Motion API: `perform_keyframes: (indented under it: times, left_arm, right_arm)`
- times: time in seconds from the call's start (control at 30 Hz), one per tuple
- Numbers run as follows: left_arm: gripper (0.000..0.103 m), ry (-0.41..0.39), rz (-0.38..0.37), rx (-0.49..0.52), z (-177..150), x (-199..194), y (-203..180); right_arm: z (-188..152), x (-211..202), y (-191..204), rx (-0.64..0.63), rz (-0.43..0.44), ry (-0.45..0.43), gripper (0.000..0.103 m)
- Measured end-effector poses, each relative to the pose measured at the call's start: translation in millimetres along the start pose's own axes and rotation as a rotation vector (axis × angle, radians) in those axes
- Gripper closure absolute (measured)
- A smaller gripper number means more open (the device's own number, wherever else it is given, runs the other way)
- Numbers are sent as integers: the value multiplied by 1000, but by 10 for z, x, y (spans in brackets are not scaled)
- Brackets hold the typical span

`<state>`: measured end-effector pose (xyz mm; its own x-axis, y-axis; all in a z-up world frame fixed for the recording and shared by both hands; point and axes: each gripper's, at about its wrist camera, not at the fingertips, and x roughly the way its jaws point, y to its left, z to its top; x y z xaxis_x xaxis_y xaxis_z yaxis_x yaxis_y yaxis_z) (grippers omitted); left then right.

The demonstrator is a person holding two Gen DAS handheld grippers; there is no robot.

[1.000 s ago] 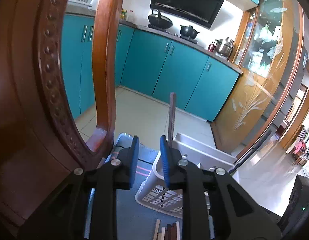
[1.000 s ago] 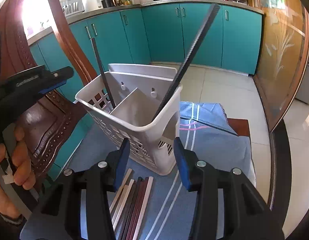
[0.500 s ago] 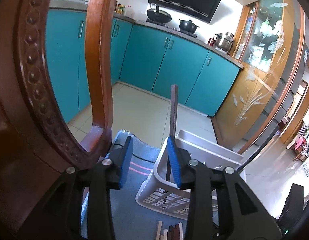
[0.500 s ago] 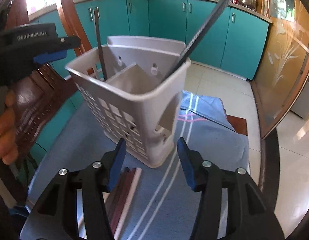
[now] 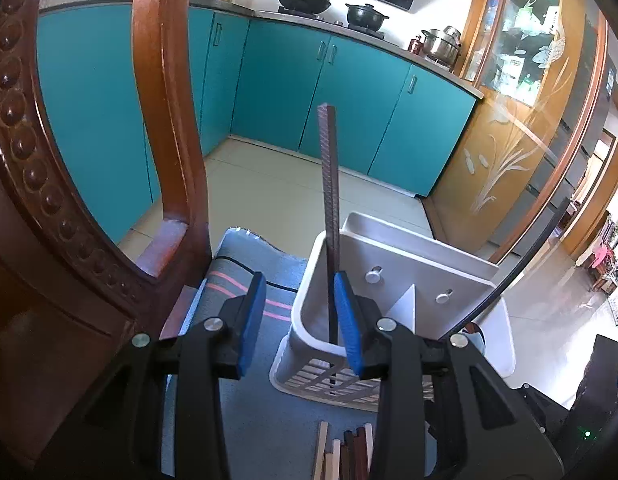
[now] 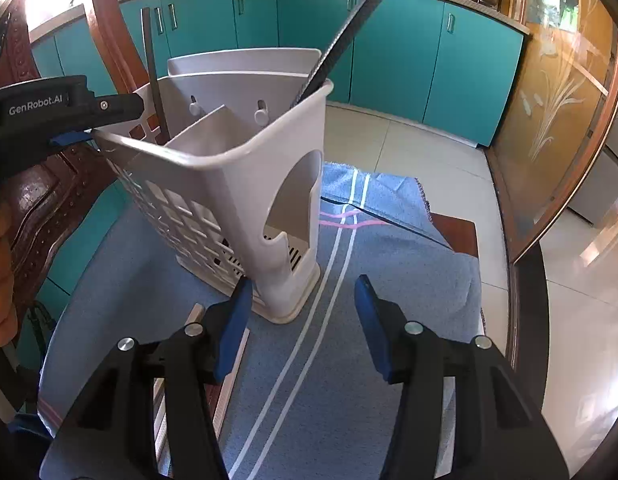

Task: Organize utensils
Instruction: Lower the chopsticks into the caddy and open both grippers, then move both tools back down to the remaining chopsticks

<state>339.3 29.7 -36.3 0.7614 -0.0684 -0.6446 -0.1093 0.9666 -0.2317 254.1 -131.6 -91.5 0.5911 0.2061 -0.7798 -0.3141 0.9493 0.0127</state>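
Note:
A white plastic utensil holder (image 6: 245,160) stands on a blue striped cloth (image 6: 389,240); it also shows in the left wrist view (image 5: 421,264). A dark chopstick (image 5: 329,184) stands upright in its left compartment, seen too in the right wrist view (image 6: 153,72). A second dark chopstick (image 6: 341,28) leans out of the right compartment. My left gripper (image 5: 301,320) is open, next to the upright chopstick, its right finger beside the holder's rim. My right gripper (image 6: 301,320) is open and empty, low in front of the holder. Several loose chopsticks (image 5: 345,456) lie on the cloth.
A carved wooden chair back (image 5: 69,200) stands close on the left. Teal kitchen cabinets (image 5: 349,108) and a tiled floor lie beyond the table edge. The cloth's far right corner leaves bare wood (image 6: 457,232).
My left gripper has opened wider and let go of the upright chopstick, which now stands in the holder. My right gripper has moved down and to the right, away from the loose chopsticks.

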Motion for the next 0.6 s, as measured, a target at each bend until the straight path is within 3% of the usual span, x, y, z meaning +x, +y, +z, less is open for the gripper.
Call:
perform_keyframes:
  times: [0.2, 0.4, 0.6]
  left_arm:
    - [67, 25, -35, 11, -41, -10, -50]
    - [66, 9, -39, 24, -73, -70, -75]
    - [49, -141, 8, 124, -179, -580, -185]
  right_arm:
    - [28, 14, -157, 57, -38, -6, 50]
    - [-5, -59, -191, 59, -14, -6, 50]
    - [-272, -196, -172, 76, 85, 21, 50]
